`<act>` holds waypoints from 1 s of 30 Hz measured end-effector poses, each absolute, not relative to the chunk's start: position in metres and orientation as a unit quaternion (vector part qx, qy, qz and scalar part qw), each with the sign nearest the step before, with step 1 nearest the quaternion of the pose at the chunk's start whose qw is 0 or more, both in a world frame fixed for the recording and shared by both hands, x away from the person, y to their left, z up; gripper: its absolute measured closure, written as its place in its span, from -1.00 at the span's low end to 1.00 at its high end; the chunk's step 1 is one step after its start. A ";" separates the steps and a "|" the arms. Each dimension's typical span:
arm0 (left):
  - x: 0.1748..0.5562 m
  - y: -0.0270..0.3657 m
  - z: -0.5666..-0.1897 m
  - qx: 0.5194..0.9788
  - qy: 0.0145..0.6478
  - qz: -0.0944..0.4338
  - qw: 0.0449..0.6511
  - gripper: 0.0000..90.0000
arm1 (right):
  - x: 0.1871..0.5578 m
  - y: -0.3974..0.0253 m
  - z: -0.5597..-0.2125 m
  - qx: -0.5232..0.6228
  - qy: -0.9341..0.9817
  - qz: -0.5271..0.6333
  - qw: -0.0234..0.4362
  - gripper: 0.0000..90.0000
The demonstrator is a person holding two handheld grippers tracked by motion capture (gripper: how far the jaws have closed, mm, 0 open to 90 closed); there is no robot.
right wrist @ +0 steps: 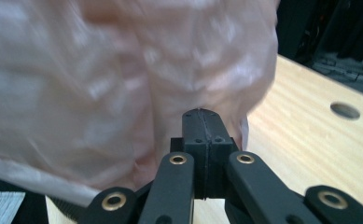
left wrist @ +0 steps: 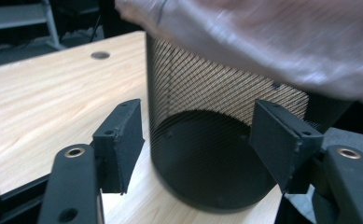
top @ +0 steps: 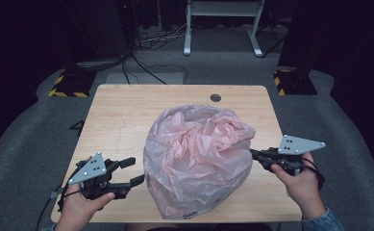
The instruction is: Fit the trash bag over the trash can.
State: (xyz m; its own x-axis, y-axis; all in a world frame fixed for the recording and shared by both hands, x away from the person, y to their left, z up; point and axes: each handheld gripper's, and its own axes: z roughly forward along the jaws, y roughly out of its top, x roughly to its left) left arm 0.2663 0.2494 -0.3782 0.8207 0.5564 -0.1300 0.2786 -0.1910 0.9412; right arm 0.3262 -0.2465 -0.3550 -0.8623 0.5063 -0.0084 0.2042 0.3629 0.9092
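Tongs, left: seen from the high view at the near left corner of the surface, held in the person's left hand, jaws spread wide and empty, tips just beside the lower left flank of the pink plastic bag without clasping it. Tongs, right: same view, at the right edge of the surface, held in the person's right hand, jaws drawn together on a fold at the bag's right side. Bag: crumpled, translucent pink, billowing over the middle and near part of the surface, covering a bin beneath it. Surface: pale wood grain, round cable hole near the far edge; grey carpeted floor and a white frame beyond. Left gripper view: both black jaws parted, one at each side of the picture, nothing between them; straight ahead stands a black mesh bin, upright on the surface, its base close to the jaws, with the bag's pink film draped over its upper part. Cable hole visible at the far left. Right gripper view: jaws pressed flat together, pinching the pink film, which hangs blurred across the upper left; bare wood and the cable hole at right.
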 end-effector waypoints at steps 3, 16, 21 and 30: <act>0.264 0.251 -0.369 0.758 0.270 0.129 0.579 -0.25 | 0.326 -0.246 -0.350 0.216 0.810 0.524 0.148 1.00; 0.258 0.236 -0.345 0.742 0.219 0.120 0.622 -0.39 | 0.312 -0.267 -0.335 0.229 0.789 0.556 0.131 -0.20; 0.259 0.229 -0.344 0.749 0.215 0.126 0.614 -0.46 | 0.300 -0.272 -0.330 0.210 0.792 0.560 0.120 -0.52; 0.265 0.217 -0.331 0.754 0.204 0.126 0.611 -0.51 | 0.292 -0.243 -0.322 0.188 0.789 0.576 0.103 -0.66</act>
State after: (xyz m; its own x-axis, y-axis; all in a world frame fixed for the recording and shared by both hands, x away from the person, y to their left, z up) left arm 0.2648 0.2171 -0.3314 0.8853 0.4611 -0.0592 0.1535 -0.1698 0.9735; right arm 0.2918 -0.2425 -0.3220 -0.9079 0.4155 0.0543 0.1786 0.2663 0.9472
